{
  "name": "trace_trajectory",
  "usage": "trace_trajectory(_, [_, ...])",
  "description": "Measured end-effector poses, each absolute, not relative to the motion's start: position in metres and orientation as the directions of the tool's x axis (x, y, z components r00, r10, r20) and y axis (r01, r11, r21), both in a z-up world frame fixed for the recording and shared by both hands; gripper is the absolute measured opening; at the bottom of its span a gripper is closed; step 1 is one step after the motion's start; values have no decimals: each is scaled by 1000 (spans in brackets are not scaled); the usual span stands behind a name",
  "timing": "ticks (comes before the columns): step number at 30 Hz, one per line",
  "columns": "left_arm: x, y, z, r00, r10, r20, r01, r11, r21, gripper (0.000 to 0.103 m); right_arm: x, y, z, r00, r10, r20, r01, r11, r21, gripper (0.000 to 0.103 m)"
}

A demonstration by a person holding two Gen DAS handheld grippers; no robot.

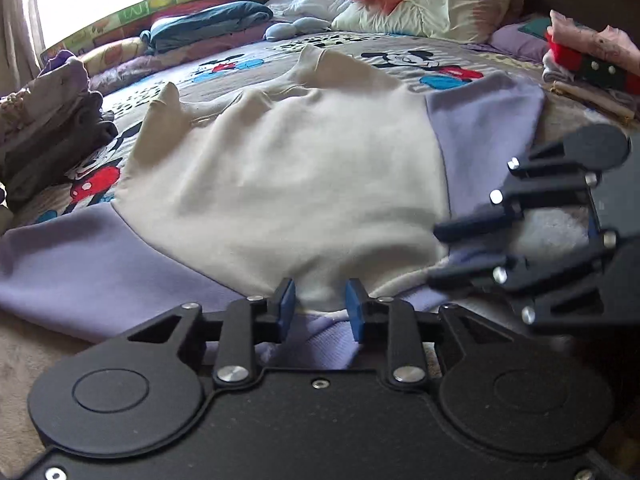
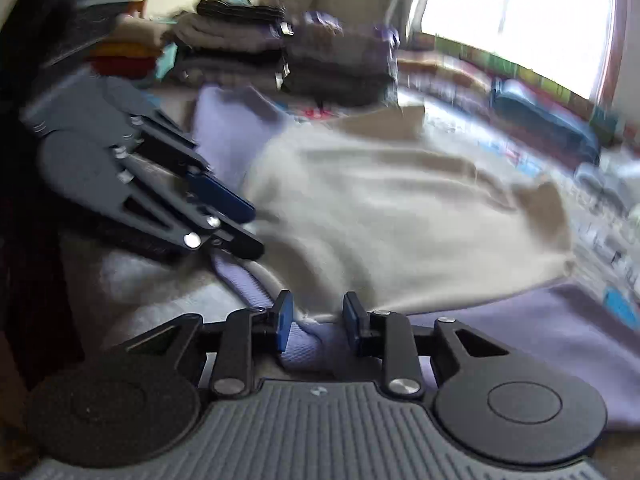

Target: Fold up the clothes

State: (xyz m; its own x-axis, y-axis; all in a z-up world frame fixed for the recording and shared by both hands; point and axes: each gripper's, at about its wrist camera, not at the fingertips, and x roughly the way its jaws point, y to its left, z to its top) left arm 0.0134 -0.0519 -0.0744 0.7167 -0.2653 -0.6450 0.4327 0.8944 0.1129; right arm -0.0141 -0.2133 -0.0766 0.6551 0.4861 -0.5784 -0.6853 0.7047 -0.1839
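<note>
A cream sweatshirt (image 1: 280, 176) with lilac sleeves and a lilac ribbed hem is lying spread flat on a cartoon-print bedspread (image 1: 224, 66), its neck pointing toward twelve o'clock and its sleeves reaching out toward three and nine in the left wrist view. The left gripper (image 1: 320, 306) is sitting at six o'clock with its blue pads (image 1: 287, 304) partly apart and the lilac hem bunching between them; whether they are pressing it, I cannot tell. The right gripper (image 2: 316, 322) is likewise showing its fingers partly apart over hem fabric, grip unclear. Folded clothes (image 2: 288, 60) are stacking up at eleven o'clock in the blurred right wrist view.
</note>
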Motion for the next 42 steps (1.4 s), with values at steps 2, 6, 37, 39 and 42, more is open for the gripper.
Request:
trace_trajectory(2, [8,-41,-62,766,-288,-574,403,912,80,26,-22,-215,-67,663,471,-581,-682,700,-211,28])
trace_trajectory(6, [25,-39,-77,718,-240,-653,367,928,62,27,-27,-217,-63,725,463,-510,-639,728,-248,29])
trace_trajectory(37, [228,61,-14,777,-314,-545,251,949,-189,45,201,-335,-37,793,357,-493,-195,916,350,41])
trace_trajectory(39, [251,63,-16,766,-334,-550,259,942,-212,45,224,-337,-33,790,370,-488,-186,904,385,46])
trace_trajectory(42, [280,61,-18,743,-374,-555,278,927,-251,45,254,-336,-31,774,388,-500,-186,894,407,51])
